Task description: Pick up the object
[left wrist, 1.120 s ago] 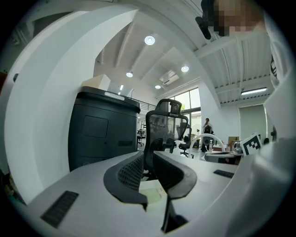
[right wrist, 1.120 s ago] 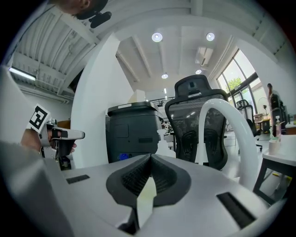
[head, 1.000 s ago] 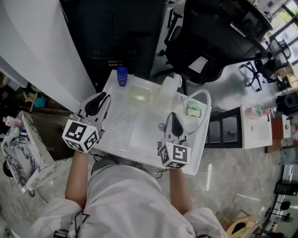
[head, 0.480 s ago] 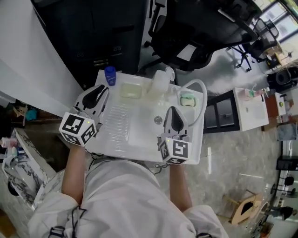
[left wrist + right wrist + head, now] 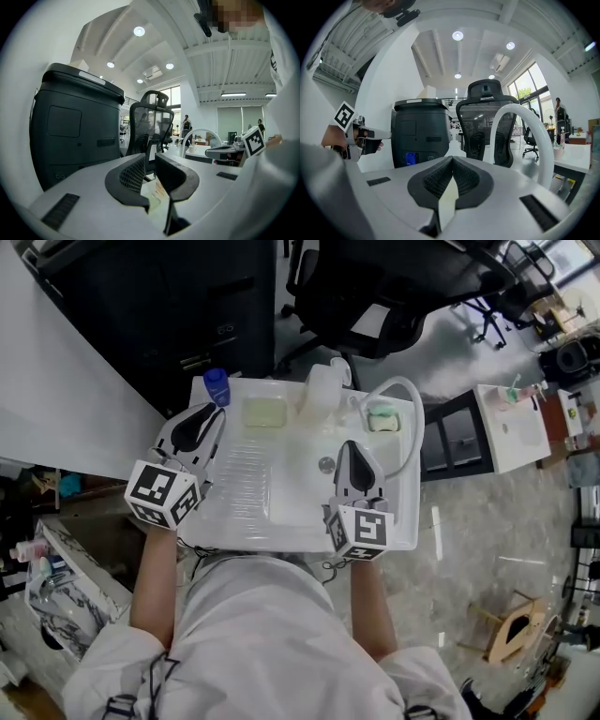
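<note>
Left gripper [image 5: 202, 414] nearer blue bottle [image 5: 217, 385], jaws apart, sink's [image 5: 410, 521] near edge partly hidden.

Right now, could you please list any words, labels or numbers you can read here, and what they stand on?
No readable text in any view.
Marker cubes: black-and-white square patterns only, no words.
Blue bottle: any label is too small to read.
</note>
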A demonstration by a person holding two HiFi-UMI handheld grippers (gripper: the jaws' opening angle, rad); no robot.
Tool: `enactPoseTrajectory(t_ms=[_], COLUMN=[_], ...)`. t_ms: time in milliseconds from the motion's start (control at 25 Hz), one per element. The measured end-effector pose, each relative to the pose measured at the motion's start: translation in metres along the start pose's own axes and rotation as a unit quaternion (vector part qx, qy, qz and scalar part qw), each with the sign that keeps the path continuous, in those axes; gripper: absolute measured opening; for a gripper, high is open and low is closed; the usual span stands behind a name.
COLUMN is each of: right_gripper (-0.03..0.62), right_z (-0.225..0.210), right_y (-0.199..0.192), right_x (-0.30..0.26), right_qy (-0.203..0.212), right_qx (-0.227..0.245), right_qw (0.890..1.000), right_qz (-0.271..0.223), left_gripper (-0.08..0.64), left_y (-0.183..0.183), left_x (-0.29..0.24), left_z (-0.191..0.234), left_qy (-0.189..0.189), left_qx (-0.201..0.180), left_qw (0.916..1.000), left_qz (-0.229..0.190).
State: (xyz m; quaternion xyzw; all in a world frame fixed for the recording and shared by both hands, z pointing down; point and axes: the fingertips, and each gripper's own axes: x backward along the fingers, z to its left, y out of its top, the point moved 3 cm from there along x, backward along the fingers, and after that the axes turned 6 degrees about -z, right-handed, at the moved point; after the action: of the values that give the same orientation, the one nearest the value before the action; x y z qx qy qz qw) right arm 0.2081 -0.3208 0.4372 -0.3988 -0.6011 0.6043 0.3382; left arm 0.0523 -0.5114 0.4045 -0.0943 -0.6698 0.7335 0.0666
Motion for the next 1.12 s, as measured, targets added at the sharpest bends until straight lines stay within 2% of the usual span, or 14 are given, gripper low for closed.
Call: enactPoseTrajectory(t_ms=[400, 520, 720, 1000, 1120], right_gripper=[-0.002, 0.003, 0.005, 0.006, 0.006], right_z=[-0.005, -0.008, -0.01, -0.013, -0.013], right_y=[0.001, -0.005, -0.011, -0.018, -0.02], right_x=[-0.009, -0.012, -0.015, -0.017, -0.019], right_qy=[0.012, 0.014, 0.018, 0.014, 0.016], right_qx=[-0.015, -0.018, -0.013, -0.019, -0.019], right_qw=[1.0, 1.0, 1.0, 1.0, 1.0], right_qz=[-0.014, -0.015, -0.008, -0.006, -0.007], left_gripper=[0.064, 0.064, 0.064, 0.064, 0.064], left_y=[-0.021, -0.031, -0.052, -0.082, -0.096], left_x=[-0.015, -0.019, -0.029, -0.043, -0.05], left_z=[-0.008, -0.014, -0.022, -0.027, -0.028], left_qy=[-0.023, -0.039, -0.073, -0.109, -0.128], left_qx=[-0.044, -0.072, -0.141, -0.2, -0.23], left_qw=[0.9975, 0.9939, 0.9803, 0.9578, 0.9446], left_qz=[0.049, 0.074, 0.118, 0.175, 0.196])
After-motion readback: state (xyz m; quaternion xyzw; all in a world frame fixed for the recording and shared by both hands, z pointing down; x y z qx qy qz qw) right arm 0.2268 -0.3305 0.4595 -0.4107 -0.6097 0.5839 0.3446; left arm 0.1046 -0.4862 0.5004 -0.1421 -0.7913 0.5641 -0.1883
